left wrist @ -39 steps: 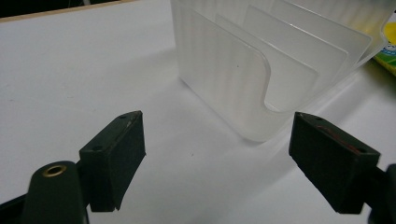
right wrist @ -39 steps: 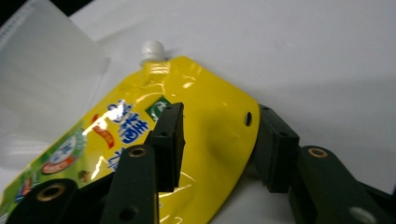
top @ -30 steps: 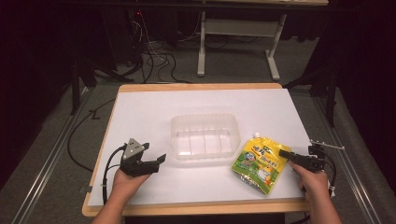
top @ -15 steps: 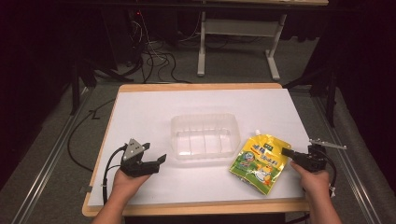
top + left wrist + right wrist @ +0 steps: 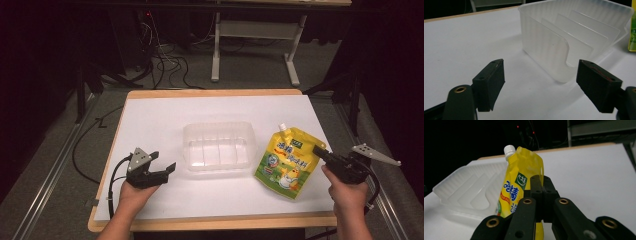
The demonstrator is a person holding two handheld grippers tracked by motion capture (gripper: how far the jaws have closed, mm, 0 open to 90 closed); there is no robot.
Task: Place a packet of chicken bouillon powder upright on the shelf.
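Soft spouted pouch (image 5: 520,185), pinched by its edge
My right tongs (image 5: 320,151) clamp its side seam; floppy, slippery, light. Left tongs (image 5: 544,85) apart, empty.

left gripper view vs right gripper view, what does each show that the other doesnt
Left gripper view alone: the left gripper, jaws wide apart with nothing between, aimed at the tray's near corner. Right gripper view alone: the right gripper shut on the yellow pouch, its white cap up, and the table's far edge. Both share the clear divided tray and the white tabletop.
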